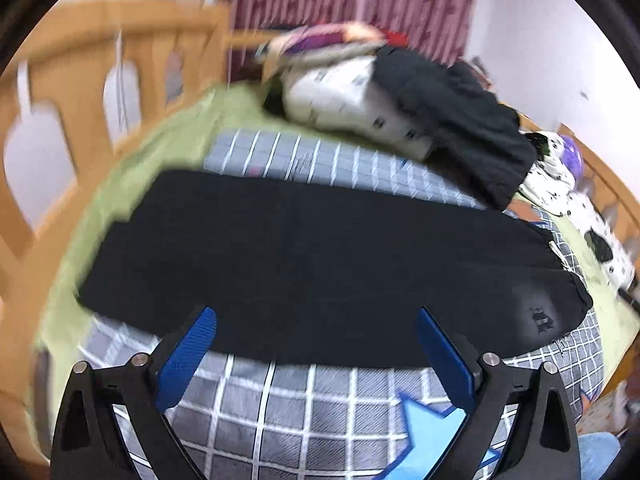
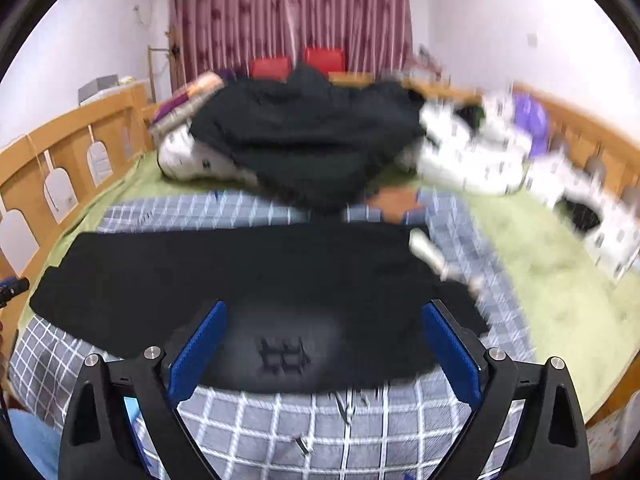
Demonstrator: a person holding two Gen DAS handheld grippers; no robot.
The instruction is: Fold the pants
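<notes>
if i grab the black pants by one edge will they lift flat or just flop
Probably flop: the black pants lie limp and flat along the checked blanket, so they look like soft cloth. They seem light, so one edge may lift while the rest drags. The drawstring at the waist end would likely dangle.

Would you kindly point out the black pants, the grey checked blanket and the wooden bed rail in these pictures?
black pants (image 1: pixel 312 264), left wrist view, middle of the flat cloth.
grey checked blanket (image 2: pixel 400 428), right wrist view, bare patch below the pants.
wooden bed rail (image 2: pixel 76 136), right wrist view, upper board at left.
</notes>
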